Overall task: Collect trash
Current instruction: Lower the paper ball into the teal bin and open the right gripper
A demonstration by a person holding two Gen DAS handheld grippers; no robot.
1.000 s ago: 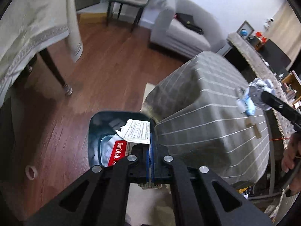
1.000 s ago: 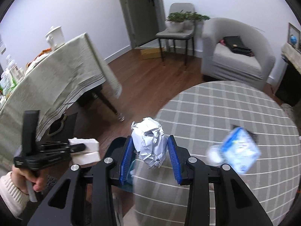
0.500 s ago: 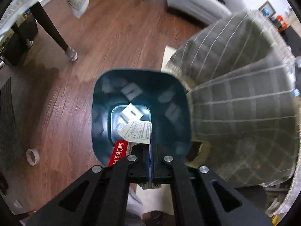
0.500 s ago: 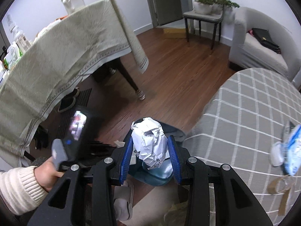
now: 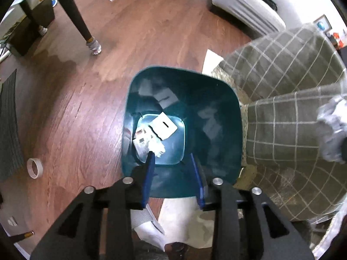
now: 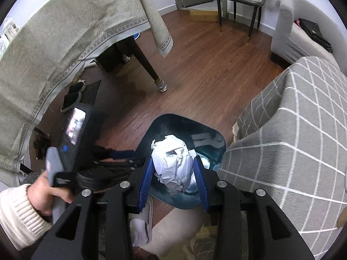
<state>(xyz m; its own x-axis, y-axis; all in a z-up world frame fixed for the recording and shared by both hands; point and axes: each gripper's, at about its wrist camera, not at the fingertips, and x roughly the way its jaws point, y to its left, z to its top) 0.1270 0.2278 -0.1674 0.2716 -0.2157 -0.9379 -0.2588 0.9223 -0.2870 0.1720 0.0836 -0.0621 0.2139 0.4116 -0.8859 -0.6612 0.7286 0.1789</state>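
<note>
Left gripper (image 5: pixel 172 159) fingers opening, empty, over teal bin (image 5: pixel 216 99); right gripper (image 6: pixel 172 165) pinches crumpled paper ball (image 6: pixel 173 160).

Trash bin (image 5: pixel 216 99) on floor against draped table's (image 5: pixel 292 117) edge; paper scraps (image 5: pixel 156 134) in bin; tape roll (image 5: pixel 34 168) left.

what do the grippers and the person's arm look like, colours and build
Both grippers are matte black frames with triangular cut-outs and round silver bolt heads. The left gripper and right gripper each end in two flat fingers lined with blue pads. Seen from the right wrist view, the left tool has a grey handle and a small lit screen on its back. The left hand emerges from a cream ribbed knit sleeve.
</note>
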